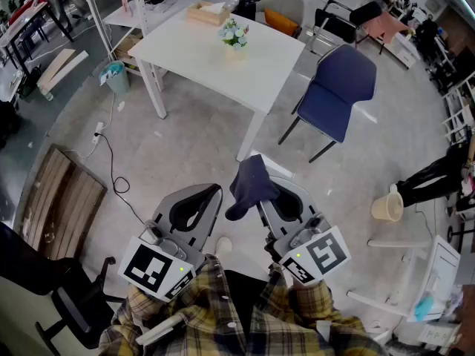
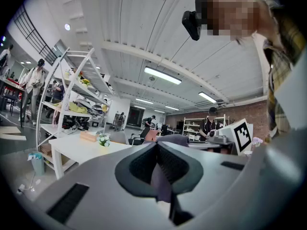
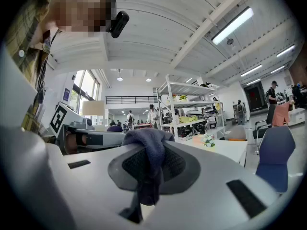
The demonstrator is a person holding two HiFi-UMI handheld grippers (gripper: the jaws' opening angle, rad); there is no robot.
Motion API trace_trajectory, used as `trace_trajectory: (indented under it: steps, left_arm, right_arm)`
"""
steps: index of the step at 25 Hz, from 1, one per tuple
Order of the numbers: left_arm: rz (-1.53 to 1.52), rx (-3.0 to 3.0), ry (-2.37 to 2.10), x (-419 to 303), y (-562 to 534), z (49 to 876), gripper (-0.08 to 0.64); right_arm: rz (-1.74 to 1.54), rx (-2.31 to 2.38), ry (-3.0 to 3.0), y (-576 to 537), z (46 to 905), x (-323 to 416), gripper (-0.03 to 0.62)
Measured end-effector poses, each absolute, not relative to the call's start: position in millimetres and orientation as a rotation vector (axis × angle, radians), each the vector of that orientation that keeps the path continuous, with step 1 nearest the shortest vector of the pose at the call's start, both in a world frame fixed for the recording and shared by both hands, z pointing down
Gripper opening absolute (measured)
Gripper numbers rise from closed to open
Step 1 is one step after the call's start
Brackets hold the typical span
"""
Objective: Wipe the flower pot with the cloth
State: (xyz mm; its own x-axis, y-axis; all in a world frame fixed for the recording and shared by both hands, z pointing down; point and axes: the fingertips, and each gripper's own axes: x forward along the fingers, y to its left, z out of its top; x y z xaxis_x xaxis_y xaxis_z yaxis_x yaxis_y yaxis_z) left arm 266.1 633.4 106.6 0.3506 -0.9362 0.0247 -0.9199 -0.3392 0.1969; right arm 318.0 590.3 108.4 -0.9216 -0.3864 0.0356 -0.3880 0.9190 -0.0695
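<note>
Head view: flower pot (image 1: 234, 35) upright near surface (image 1: 185, 54) far edge, small, pot body hard to make out.
Left gripper (image 2: 157, 152) view: jaws together, empty.
Right gripper (image 3: 152, 169) view: jaws clamped on cloth (image 3: 148, 145), draped downward, hiding tips.

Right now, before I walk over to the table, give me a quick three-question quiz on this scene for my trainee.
1. True or false: the cloth is clamped in the right gripper.
2. Pick one: the flower pot stands on A) the floor, B) the white table, C) the blue chair.
3. Fill the gap: the jaws of the left gripper are ____ (open or shut).

Key: 1 true, the dark cloth hangs from between its jaws. 2 B, near the table's far edge. 3 shut, and it holds nothing.
</note>
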Motion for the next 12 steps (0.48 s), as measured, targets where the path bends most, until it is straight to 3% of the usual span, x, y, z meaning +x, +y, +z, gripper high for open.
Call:
trace_trajectory:
  steps: [12]
  left_arm:
    - [-0.159,2.391,-1.772,283,632,111,0.009]
  right_arm:
    - [0.092,0.584,-3.088,591,107,347,0.021]
